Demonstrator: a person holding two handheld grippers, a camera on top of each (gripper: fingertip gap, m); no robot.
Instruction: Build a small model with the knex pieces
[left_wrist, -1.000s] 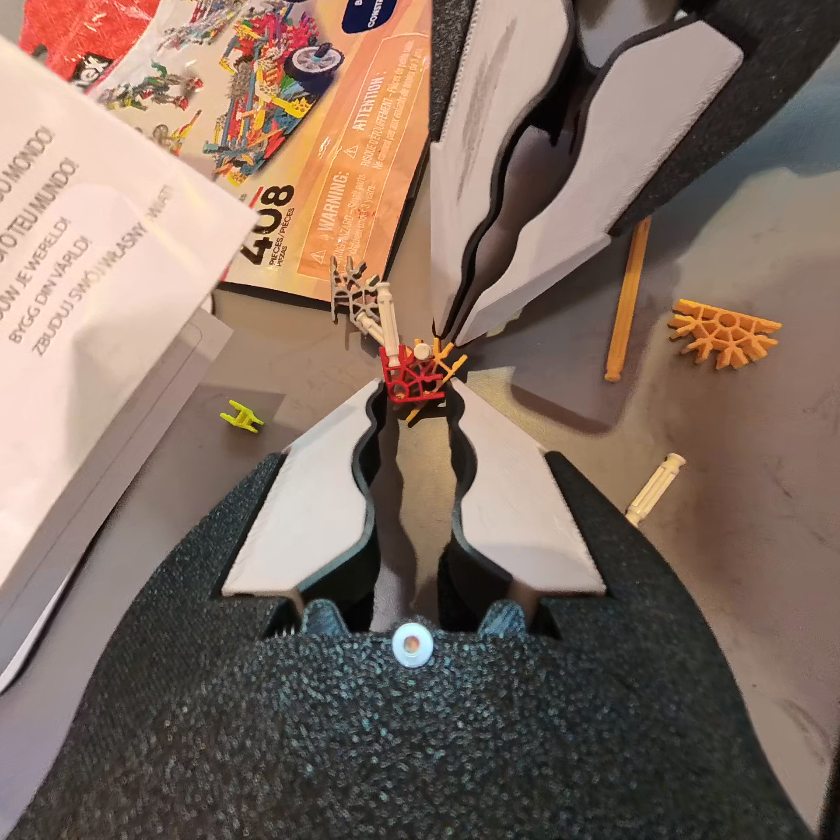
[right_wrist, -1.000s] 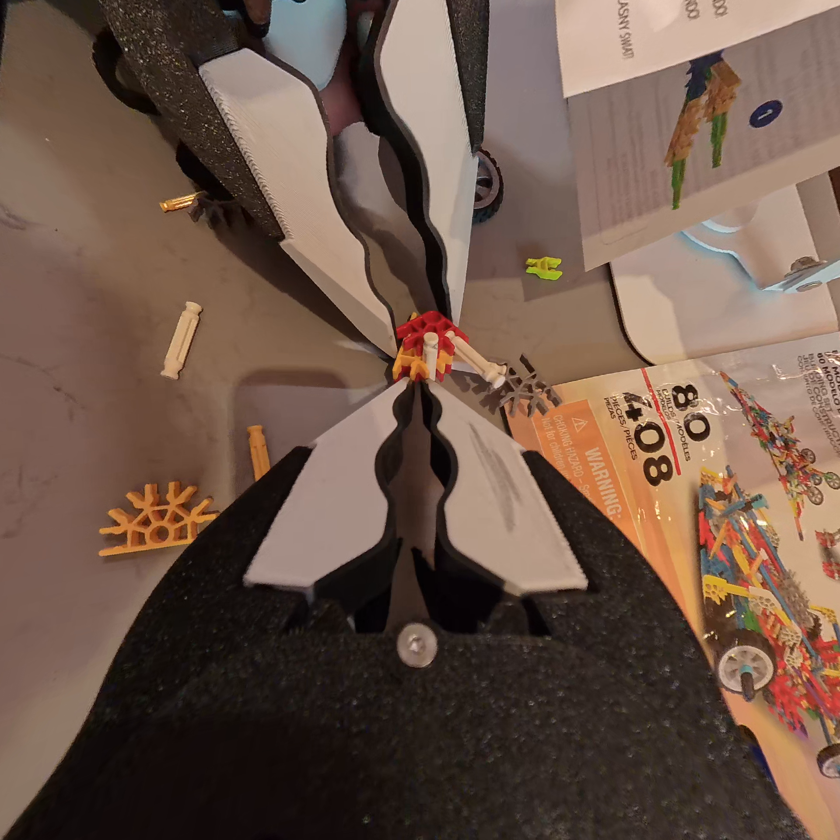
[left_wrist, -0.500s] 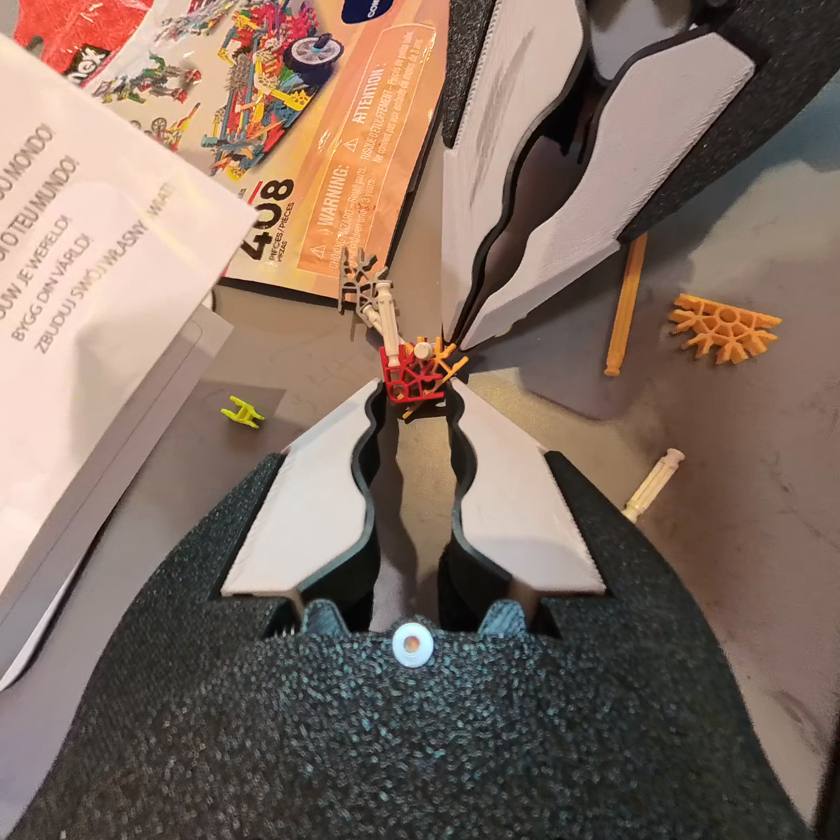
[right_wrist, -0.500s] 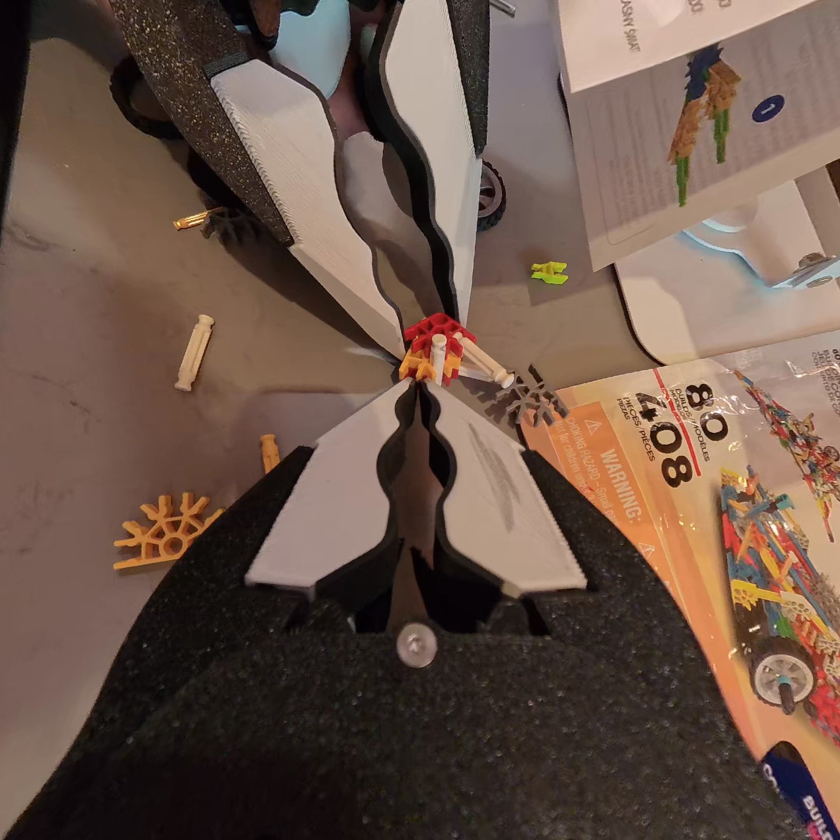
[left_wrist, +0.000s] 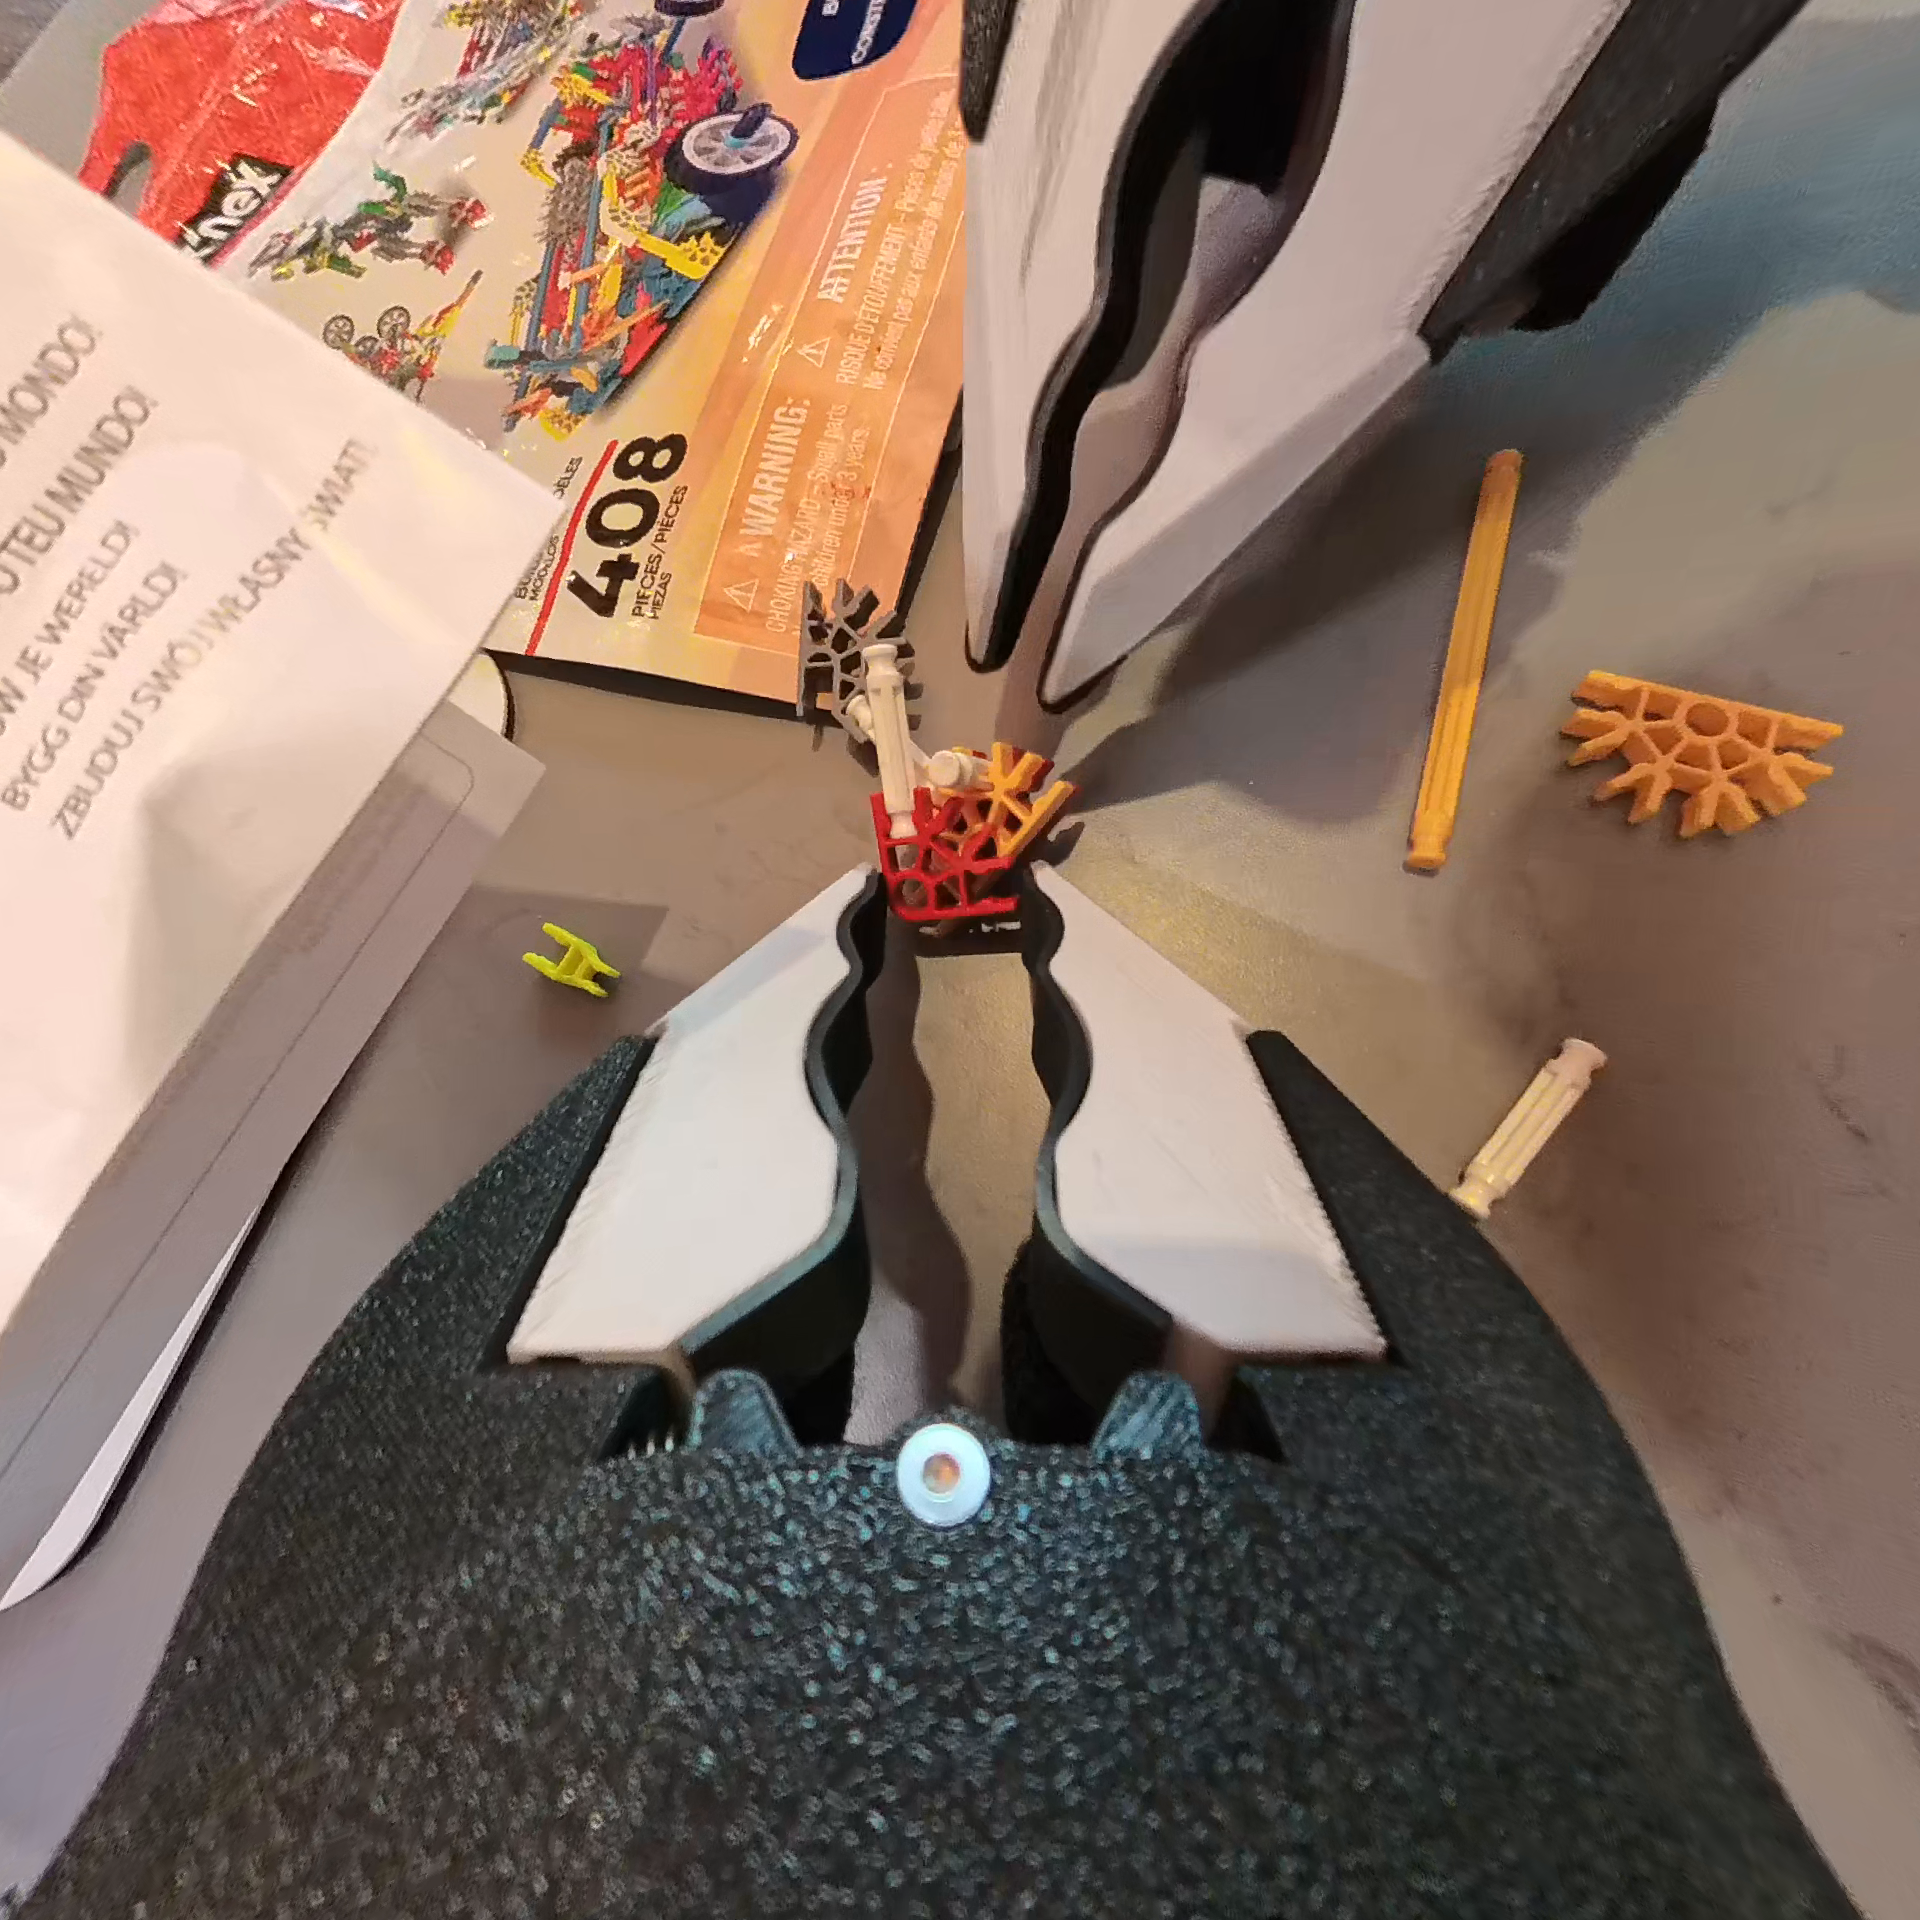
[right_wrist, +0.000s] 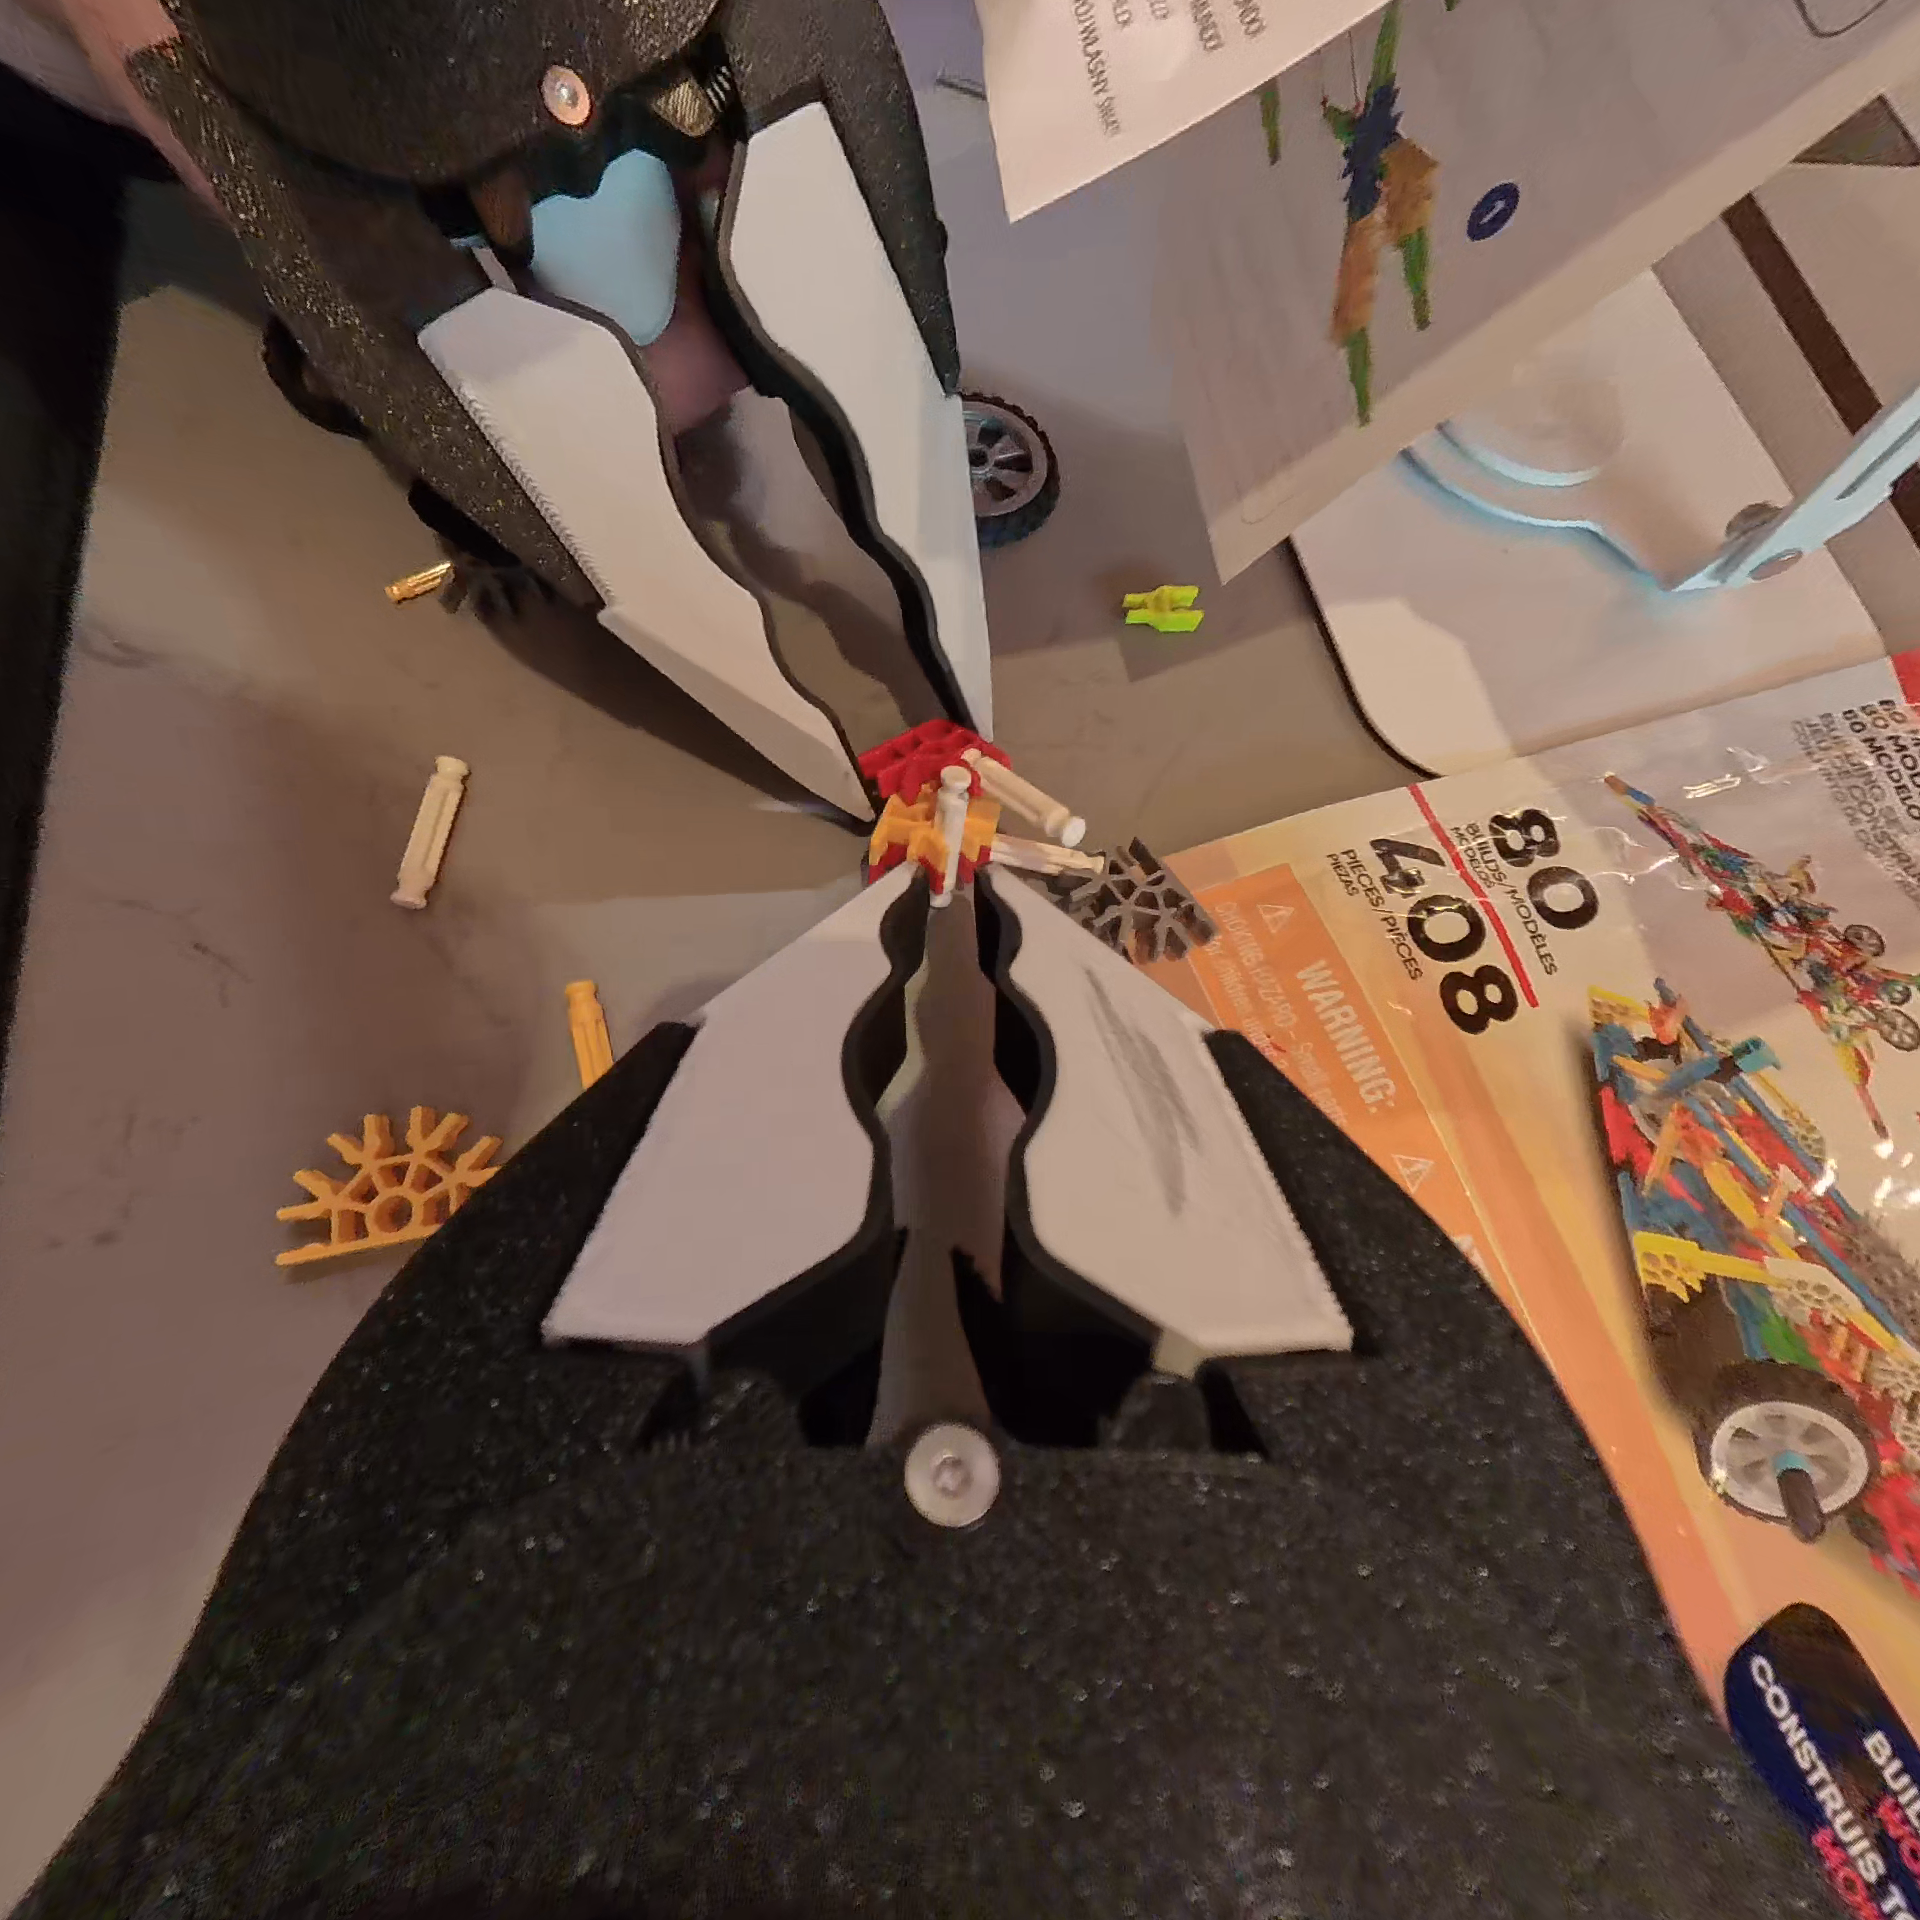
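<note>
My left gripper (left_wrist: 956, 894) is shut on a red connector (left_wrist: 935, 862) and holds it just above the grey table. An orange connector (left_wrist: 1003, 795) and white rods (left_wrist: 888, 727) are joined to the red connector, with a grey connector (left_wrist: 847, 644) at the far end. My right gripper (right_wrist: 948, 888) faces the left one; its jaws stand slightly apart right by the orange connector (right_wrist: 904, 842). In the left wrist view the right gripper (left_wrist: 1018, 681) sits a little back from the assembly. The right wrist view shows the left gripper (right_wrist: 925, 764) on the red connector (right_wrist: 914, 748).
Loose on the table are an orange fan connector (left_wrist: 1704, 758), a long yellow rod (left_wrist: 1460, 665), a white rod (left_wrist: 1527, 1127) and a green clip (left_wrist: 571, 961). The toy box (left_wrist: 727, 364) and a white booklet (left_wrist: 156, 623) lie on the left. A wheel (right_wrist: 1008, 468) lies behind the left gripper. Less than 4 cm separates the two grippers' tips. It is some 7 centimeters from my left tips to the green clip (left_wrist: 571, 961). The right camera catches it too, in the right wrist view (right_wrist: 1165, 606).
My right gripper's jaws have parted a little and it has drawn back from the orange connector. My left gripper still holds the red connector in the same place.
</note>
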